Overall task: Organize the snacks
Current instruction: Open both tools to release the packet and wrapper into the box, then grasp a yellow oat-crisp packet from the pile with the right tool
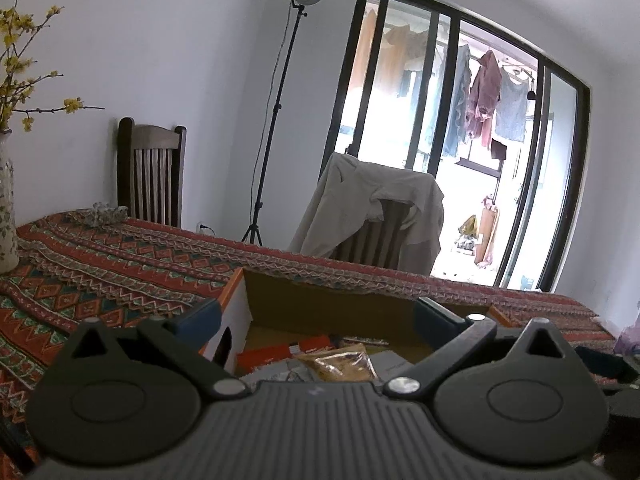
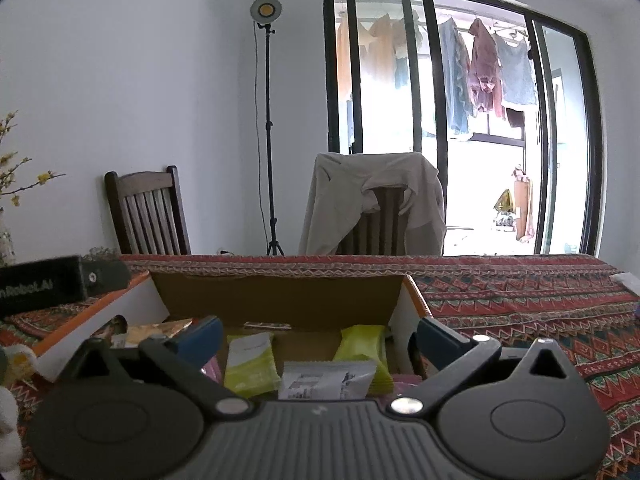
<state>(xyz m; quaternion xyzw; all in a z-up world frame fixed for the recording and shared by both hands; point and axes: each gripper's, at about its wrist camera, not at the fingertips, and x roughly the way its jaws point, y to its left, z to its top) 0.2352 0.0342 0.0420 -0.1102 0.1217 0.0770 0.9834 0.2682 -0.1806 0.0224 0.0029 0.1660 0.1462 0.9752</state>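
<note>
**Two Grippers Spread Wide Over Snack Box**

Several snack packets [image 2: 250, 364] are seen lying inside the open cardboard box [image 2: 280, 300] on the patterned tablecloth [image 2: 520, 304]. The right gripper [image 2: 316, 338] and left gripper [image 1: 316, 320] are held fully spread, nothing clasped. A packet could be crushed if the jaws were closed carelessly. At nine o'clock, partial lettering resembling "Robot.AI" is read on the other handle.

Black bar [image 2: 44, 286] at left: partial "n.Robot.AI"; snack packet print illegible

The patterned table [image 2: 520, 300] carries a cardboard box [image 2: 280, 300] and, seemingly, a vase [image 1: 6, 208].
</note>
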